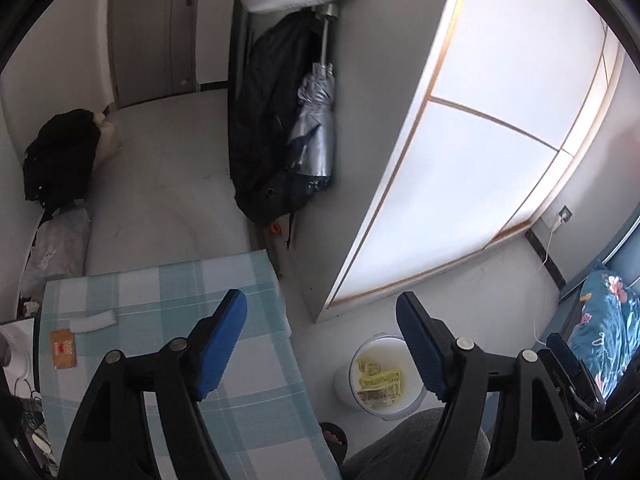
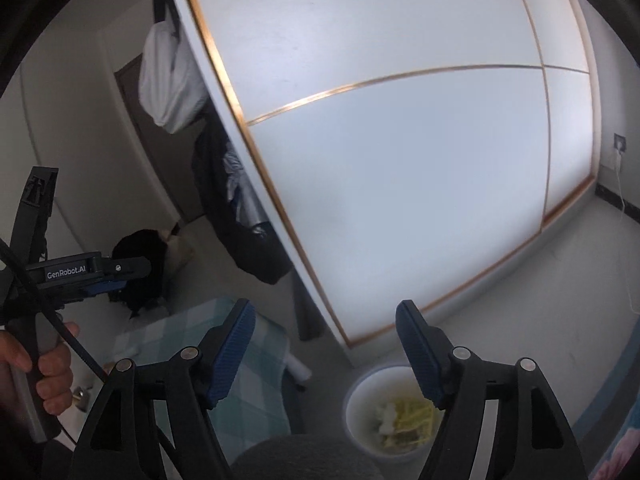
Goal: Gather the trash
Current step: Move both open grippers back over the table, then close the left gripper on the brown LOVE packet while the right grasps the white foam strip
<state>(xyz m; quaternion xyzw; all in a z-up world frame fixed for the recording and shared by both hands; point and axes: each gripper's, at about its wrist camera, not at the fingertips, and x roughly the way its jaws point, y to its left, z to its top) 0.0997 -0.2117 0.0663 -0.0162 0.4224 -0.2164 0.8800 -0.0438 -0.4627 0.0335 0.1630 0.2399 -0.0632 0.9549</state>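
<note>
Left gripper (image 1: pixel 322 316): jaws wide apart, nothing between the blue pads; it hangs above the table's right edge and the floor beside it.
Right gripper (image 2: pixel 325 326): jaws wide apart, holding nothing; it hangs over the floor between the table and the bin.
Bin (image 1: pixel 412 402): white, round, open-topped, standing on the floor just right of the table, near the wardrobe's lower corner; partly hidden behind the left gripper's right finger. In the right wrist view (image 2: pixel 354 408) it sits low in the picture and is blurred.
Trash in bin: yellow wrappers (image 1: pixel 380 378) lie on the bottom; the right wrist view also shows a white crumpled piece (image 2: pixel 386 414) beside the yellow ones.
Table (image 1: pixel 256 392): covered in a pale blue-and-white check cloth.
Trash on table: an orange packet (image 1: pixel 63 350) lies flat near the left edge; a white strip (image 1: pixel 94 321) lies just above it, apart from it.
Wardrobe (image 1: pixel 480 140): white sliding doors with gold trim, to the right of the table.
Umbrella (image 1: pixel 314 132): silver, folded, hanging against the wardrobe's side next to a black coat (image 1: pixel 264 128).
Left hand (image 2: pixel 28 364): grips the left tool's handle, seen from the right wrist.
Bedding (image 1: pixel 608 328): teal with flowers, at the far right.
</note>
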